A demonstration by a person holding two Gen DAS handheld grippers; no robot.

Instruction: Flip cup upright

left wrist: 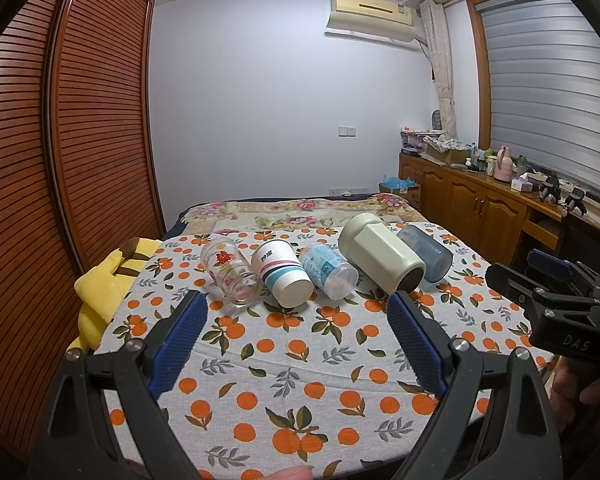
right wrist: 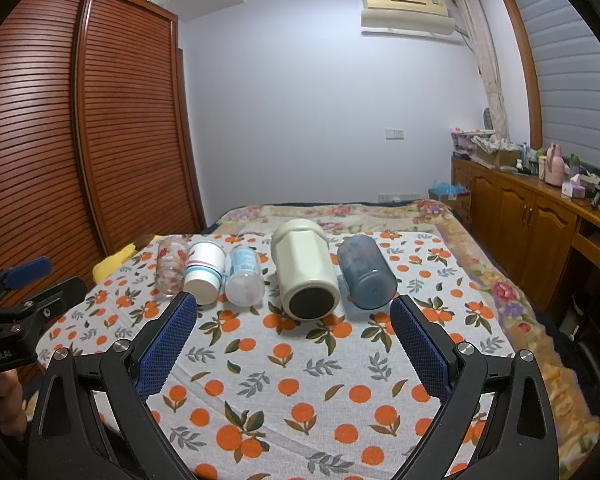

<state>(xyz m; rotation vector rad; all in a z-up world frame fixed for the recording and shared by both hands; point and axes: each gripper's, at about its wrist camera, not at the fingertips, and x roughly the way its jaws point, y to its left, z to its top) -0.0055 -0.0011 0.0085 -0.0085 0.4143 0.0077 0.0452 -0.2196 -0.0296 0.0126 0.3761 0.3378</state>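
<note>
Several cups lie on their sides in a row on the orange-print tablecloth (left wrist: 300,364), bases toward me: a printed glass (left wrist: 231,270), a striped paper cup (left wrist: 284,274), a clear plastic cup with a blue label (left wrist: 329,270), a big cream mug (left wrist: 380,258) and a blue tumbler (left wrist: 426,252). In the right wrist view they show as the glass (right wrist: 170,266), the paper cup (right wrist: 203,272), the clear cup (right wrist: 244,276), the cream mug (right wrist: 305,270) and the tumbler (right wrist: 365,272). My left gripper (left wrist: 298,306) is open and empty, short of the row. My right gripper (right wrist: 294,308) is open and empty, near the mug.
A yellow plush toy (left wrist: 108,284) lies at the table's left edge. A bed with a floral blanket (left wrist: 300,210) is behind the table. A slatted wooden wardrobe (left wrist: 80,120) stands left, wooden cabinets (left wrist: 480,204) with clutter right. My right gripper's body (left wrist: 560,304) shows at right.
</note>
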